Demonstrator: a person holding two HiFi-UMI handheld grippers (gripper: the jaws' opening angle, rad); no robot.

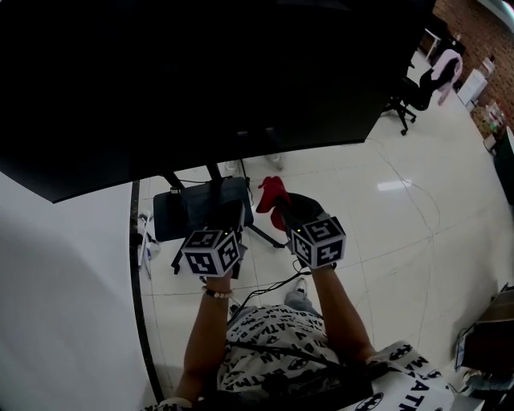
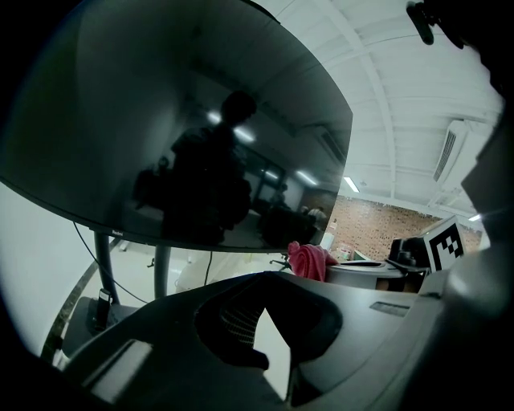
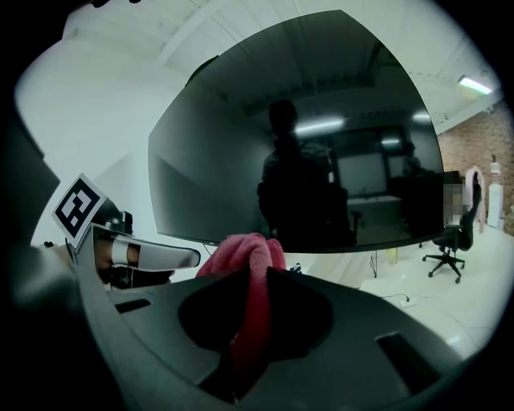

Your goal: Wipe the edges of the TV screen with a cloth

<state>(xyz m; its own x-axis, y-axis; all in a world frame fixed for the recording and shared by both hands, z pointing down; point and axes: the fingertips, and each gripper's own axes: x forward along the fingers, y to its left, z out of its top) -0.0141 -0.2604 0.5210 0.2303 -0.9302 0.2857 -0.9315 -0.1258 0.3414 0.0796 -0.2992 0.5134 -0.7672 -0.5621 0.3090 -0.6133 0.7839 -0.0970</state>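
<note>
With its fingers clenched on the red cloth (image 3: 241, 250), the right gripper (image 3: 255, 277) should press flat along the TV screen (image 1: 201, 80) lower edge, I reckon, while the left gripper (image 2: 269, 279) hangs parted, empty.

- white glossy tiled floor (image 1: 401, 201), light glare on it
- black office chair (image 1: 414, 92) on castors at the far right of the room, pale garment (image 1: 446, 67) draped over its back
- red brick wall (image 1: 474, 24) behind the chair
- plain white wall (image 1: 56, 281) at left, dark strip (image 1: 138, 321) along its foot
- thin black cable (image 1: 269, 289) lying on the floor
- ceiling air unit (image 2: 450, 148); strip light (image 3: 475, 83) lit
</note>
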